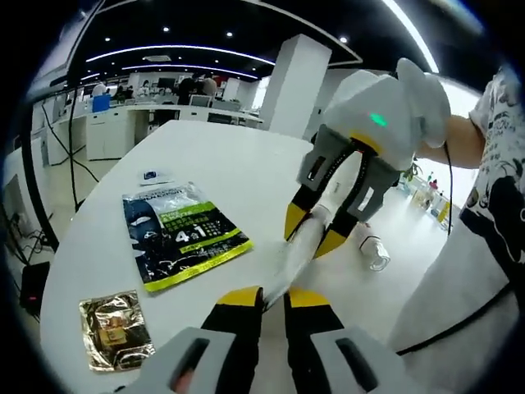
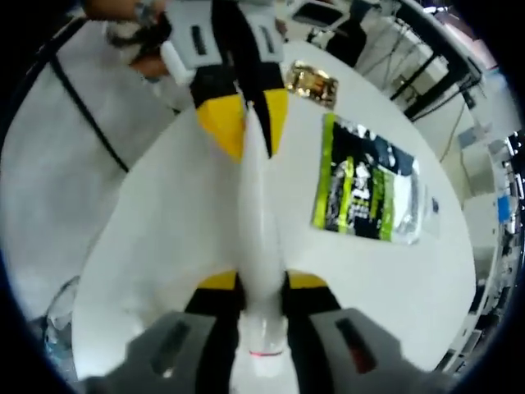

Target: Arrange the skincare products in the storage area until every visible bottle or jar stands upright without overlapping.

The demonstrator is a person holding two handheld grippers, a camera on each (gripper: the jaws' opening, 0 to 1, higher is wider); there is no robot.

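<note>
My left gripper pinches the flat crimped tail of a slim white plastic tube, and my right gripper clamps its cap end, so its long axis spans between them above the white round desk. The left gripper view alone shows a clear jar lying near the desk's far edge; a green-and-black sachet and a gold foil packet lie beside the tube

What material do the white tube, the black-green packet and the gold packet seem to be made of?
White tube: likely soft plastic, smooth, slightly glossy, flattened at one end.
Black-green packet: printed plastic film, shiny and wrinkled.
Gold packet: probably metallic foil, crinkled, mirror-like glints.
</note>
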